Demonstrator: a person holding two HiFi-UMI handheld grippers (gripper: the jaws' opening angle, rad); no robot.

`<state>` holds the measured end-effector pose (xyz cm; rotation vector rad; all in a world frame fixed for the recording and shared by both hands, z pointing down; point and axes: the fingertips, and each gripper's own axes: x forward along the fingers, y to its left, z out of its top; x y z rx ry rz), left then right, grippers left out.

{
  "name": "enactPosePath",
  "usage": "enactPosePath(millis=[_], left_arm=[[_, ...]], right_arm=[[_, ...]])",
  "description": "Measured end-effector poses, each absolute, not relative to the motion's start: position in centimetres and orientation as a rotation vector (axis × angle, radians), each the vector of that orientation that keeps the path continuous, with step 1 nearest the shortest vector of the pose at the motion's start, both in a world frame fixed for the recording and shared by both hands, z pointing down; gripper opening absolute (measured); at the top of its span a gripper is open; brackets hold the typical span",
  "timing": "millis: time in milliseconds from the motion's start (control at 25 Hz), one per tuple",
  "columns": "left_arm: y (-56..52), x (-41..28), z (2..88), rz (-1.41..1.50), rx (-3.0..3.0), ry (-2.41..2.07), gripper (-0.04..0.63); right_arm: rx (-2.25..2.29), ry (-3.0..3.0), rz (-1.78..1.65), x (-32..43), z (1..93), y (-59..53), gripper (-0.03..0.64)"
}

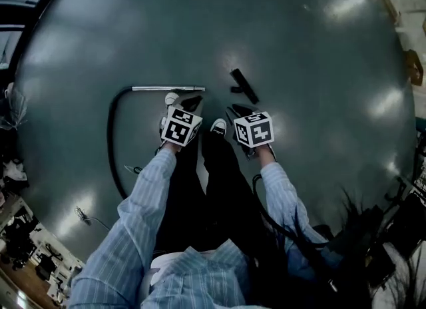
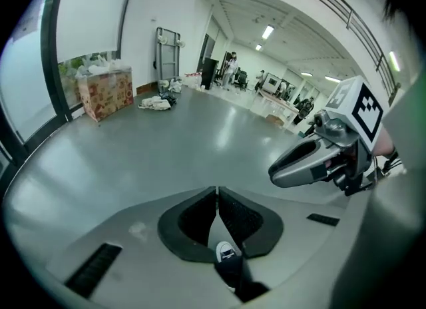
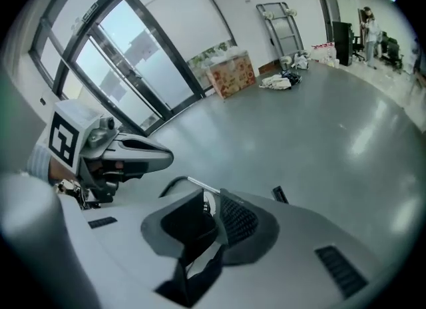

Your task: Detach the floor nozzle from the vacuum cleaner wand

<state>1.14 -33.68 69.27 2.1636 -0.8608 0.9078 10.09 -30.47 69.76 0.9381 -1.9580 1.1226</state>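
The vacuum's metal wand point(image 1: 168, 88) lies on the grey floor, joined to a black hose point(image 1: 112, 142) that curves down the left. The black floor nozzle point(image 1: 244, 85) lies apart from the wand's end, a short gap to its right. Both grippers hang above the floor in front of the person's shoes, and neither touches any of these parts. My left gripper point(image 1: 193, 104) is shut with nothing between its pads point(image 2: 217, 192). My right gripper point(image 1: 236, 110) stands narrowly open and empty point(image 3: 212, 198). Past its jaws I see the wand point(image 3: 203, 186) and the nozzle point(image 3: 280, 194).
The person's legs and white-toed shoes point(image 1: 218, 126) stand just behind the grippers. A cardboard box point(image 2: 105, 92), a cloth pile point(image 2: 156, 103) and a trolley point(image 2: 168, 51) sit by the far wall. Glass doors point(image 3: 126, 61) line one side. Clutter point(image 1: 26, 241) fills the lower left.
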Motion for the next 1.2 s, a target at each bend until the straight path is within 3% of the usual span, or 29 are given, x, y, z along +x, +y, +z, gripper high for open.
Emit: enactPosePath(millis=[160,560,1200], left_arm=[[-29.1,1.7,61.9,0.823,2.156,-0.872,0.018],[-20.1,-0.7,53.9,0.628,2.185,-0.89,0.018],[-3.5,-14.4,47.8,0.341,2.191,-0.988,0.018]], right_arm=[[1.015,-1.929,1.158,11.8,63.9,-27.8,0.059],[1.127,-1.889,1.183,12.8,57.6,-23.0,0.044],[1.133,-2.087,1.031,-0.8,50.9,-6.3,0.044]])
